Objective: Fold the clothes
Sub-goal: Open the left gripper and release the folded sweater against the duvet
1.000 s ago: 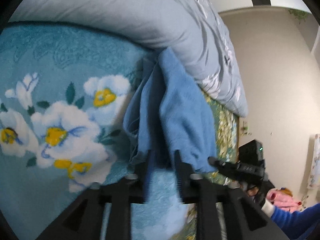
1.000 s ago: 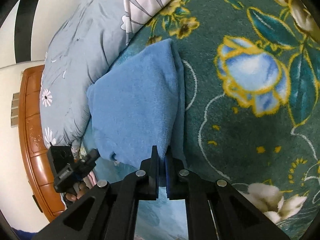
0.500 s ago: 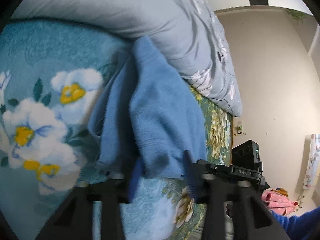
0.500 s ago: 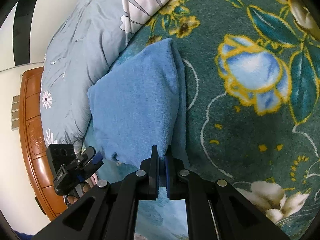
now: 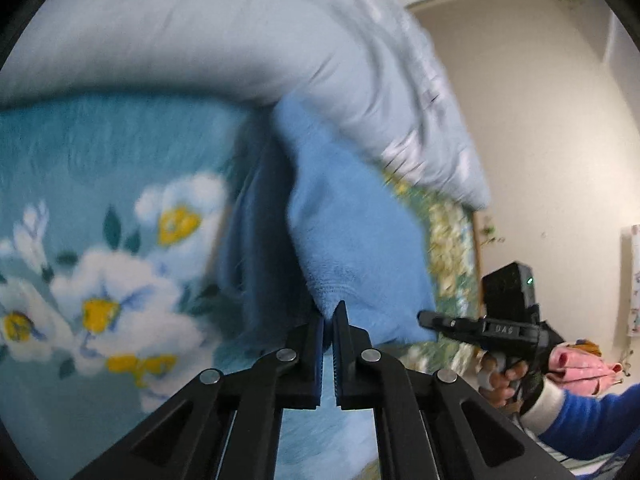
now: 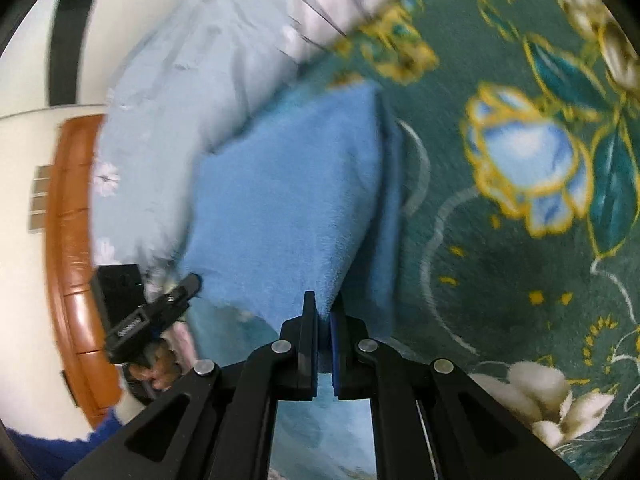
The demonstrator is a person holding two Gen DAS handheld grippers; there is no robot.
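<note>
— How many garments were there?
— One blue garment (image 6: 288, 200), lying on the floral blanket (image 6: 500, 280), touching the one grey pillow (image 5: 200, 40).
— And the grippers?
— Two. The left gripper (image 5: 328, 316) and the right gripper (image 6: 323, 308) each pinched its near edge, jaws narrow.

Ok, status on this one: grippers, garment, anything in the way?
Left gripper shut on blue garment corner. Right gripper shut on the other corner. Garment doubled over on bedspread, far edge against grey pillow. Path otherwise clear.
</note>
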